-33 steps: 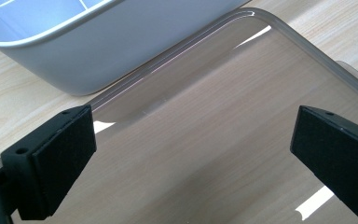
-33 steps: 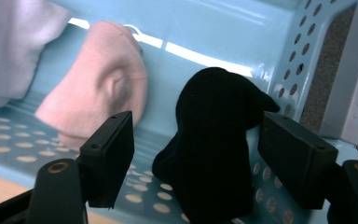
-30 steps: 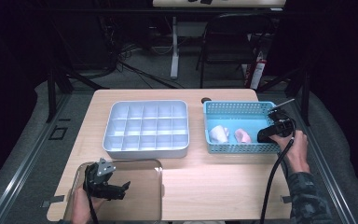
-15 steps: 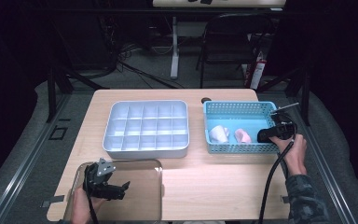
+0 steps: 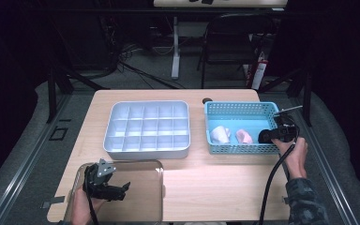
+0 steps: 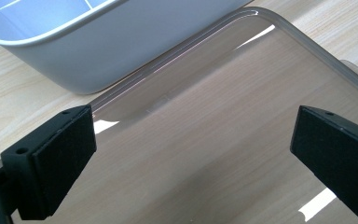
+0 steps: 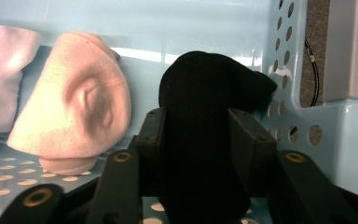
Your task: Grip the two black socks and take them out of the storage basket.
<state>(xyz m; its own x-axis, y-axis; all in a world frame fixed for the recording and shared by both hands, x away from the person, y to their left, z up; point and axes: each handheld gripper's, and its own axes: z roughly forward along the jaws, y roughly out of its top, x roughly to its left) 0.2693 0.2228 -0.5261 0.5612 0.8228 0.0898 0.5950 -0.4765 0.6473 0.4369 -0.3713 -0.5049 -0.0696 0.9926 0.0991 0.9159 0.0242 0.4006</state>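
now right gripper [image 7: 195,135] clamping black sock [image 7: 205,116]

Table brightly lit from above, surroundings dark; glare streaks the clear lid [image 6: 223,140].

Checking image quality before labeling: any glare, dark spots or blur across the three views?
High view: table lit, surroundings dark, slightly soft. Left gripper view: sharp, bright glare streaks on the clear lid. Right gripper view: black sock shows hardly any texture between the jaws; glare band on the blue basket wall.
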